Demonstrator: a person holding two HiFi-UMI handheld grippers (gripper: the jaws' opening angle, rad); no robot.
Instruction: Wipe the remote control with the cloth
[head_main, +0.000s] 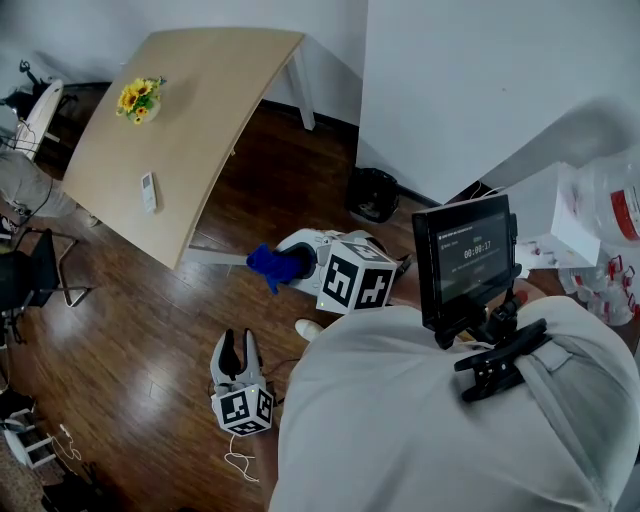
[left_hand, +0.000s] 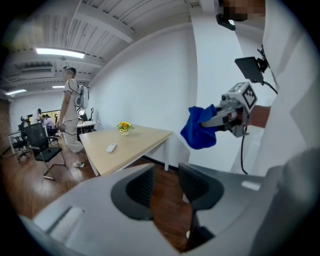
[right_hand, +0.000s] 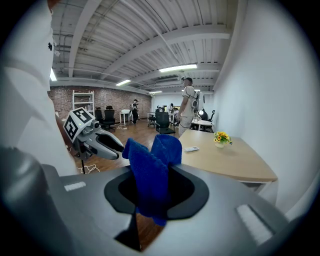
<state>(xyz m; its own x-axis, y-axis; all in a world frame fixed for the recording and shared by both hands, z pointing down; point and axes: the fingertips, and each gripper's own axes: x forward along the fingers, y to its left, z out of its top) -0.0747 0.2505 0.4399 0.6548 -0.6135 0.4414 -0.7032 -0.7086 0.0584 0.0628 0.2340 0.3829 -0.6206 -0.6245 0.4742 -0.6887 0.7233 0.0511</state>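
Note:
A white remote control (head_main: 148, 191) lies on the light wooden table (head_main: 210, 90), away from both grippers; it also shows small as the remote (left_hand: 111, 147) and the remote (right_hand: 191, 148). My right gripper (head_main: 300, 266) is shut on a blue cloth (head_main: 271, 266), held in the air short of the table's near edge. The cloth (right_hand: 150, 175) hangs bunched between its jaws. My left gripper (head_main: 236, 338) is lower and to the left, over the wooden floor, jaws shut with nothing in them. In the left gripper view the cloth (left_hand: 200, 131) hangs up to the right.
A pot of yellow flowers (head_main: 139, 98) stands at the table's far end. A black bin (head_main: 372, 193) sits by the white wall. Office chairs (head_main: 35, 270) stand left of the table. A person (left_hand: 72, 115) stands beyond it. A white cable (head_main: 240, 465) lies on the floor.

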